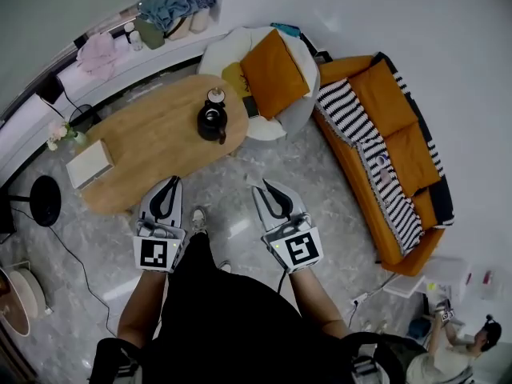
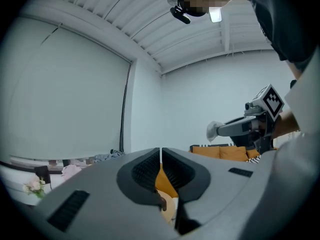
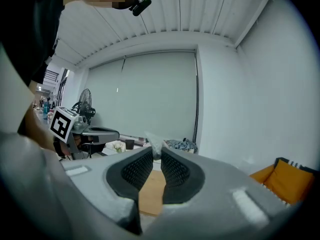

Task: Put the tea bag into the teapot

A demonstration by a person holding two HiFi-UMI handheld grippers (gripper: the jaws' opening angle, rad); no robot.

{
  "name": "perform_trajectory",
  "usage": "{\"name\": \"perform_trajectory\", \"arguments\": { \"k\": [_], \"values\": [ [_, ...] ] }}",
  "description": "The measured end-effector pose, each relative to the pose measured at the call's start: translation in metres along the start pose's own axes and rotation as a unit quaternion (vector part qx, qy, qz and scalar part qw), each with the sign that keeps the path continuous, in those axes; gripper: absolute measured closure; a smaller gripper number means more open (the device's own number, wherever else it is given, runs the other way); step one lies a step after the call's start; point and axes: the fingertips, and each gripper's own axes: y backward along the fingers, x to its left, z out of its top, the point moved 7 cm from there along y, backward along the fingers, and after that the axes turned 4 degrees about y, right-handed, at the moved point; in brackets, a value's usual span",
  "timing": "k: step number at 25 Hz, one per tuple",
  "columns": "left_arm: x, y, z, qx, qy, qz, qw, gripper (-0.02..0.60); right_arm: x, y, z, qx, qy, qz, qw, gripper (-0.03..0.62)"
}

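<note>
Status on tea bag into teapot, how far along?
Done: the tea bag is pinched in the right gripper. In hand: both grippers are short of the table; the left gripper is shut and empty. Left: reach the teapot and drop the bag in.

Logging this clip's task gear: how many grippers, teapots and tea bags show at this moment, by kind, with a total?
grippers: 2 (left gripper, right gripper)
teapot: 1, standing on the wooden table
tea bag: 1, pinched between the right gripper's jaws
total: 4
</note>
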Motion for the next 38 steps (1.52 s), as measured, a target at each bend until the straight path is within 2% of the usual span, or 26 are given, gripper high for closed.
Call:
{"name": "perform_trajectory", "arguments": {
  "k": [5, 9, 15, 19, 25, 29, 33, 38],
  "values": [
    [0.046, -0.055, 0.014, -0.008, -0.008, -0.020, 0.9997, 0.563, -0.028, -0.062, 0.009, 0.007, 0.002, -0.011, 1.000, 0.542],
    [0.077, -0.086, 0.020, -0.003, 0.000, -0.031, 0.9995, 0.563, -0.038, -0.096, 0.011, 0.014, -0.002, -0.024, 1.000, 0.542],
    [0.089, -0.129, 0.018, 0.005, 0.002, -0.058, 0.9983, 0.563, -0.061, -0.120, 0.012, 0.016, -0.008, -0.045, 0.999, 0.542],
    [0.086, -0.146, 0.020, 0.005, -0.001, -0.064, 0.9980, 0.563, -0.077, -0.131, 0.008, 0.015, -0.009, -0.042, 0.999, 0.542],
    [0.077, -0.175, 0.018, 0.012, 0.000, -0.035, 0.9993, 0.563, -0.114, -0.147, 0.006, -0.004, -0.007, -0.013, 1.000, 0.542],
    [0.068, -0.191, 0.031, -0.011, 0.012, -0.002, 0.9999, 0.563, -0.141, -0.156, 0.003, -0.007, 0.004, 0.024, 1.000, 0.542],
    [0.073, -0.198, 0.028, 0.017, -0.007, 0.031, 0.9993, 0.563, -0.159, -0.173, -0.011, 0.007, 0.013, 0.059, 0.998, 0.542],
    [0.078, -0.202, 0.009, 0.015, 0.013, 0.062, 0.9979, 0.563, -0.159, -0.188, -0.042, 0.040, -0.004, 0.090, 0.995, 0.542]
  ]
}}
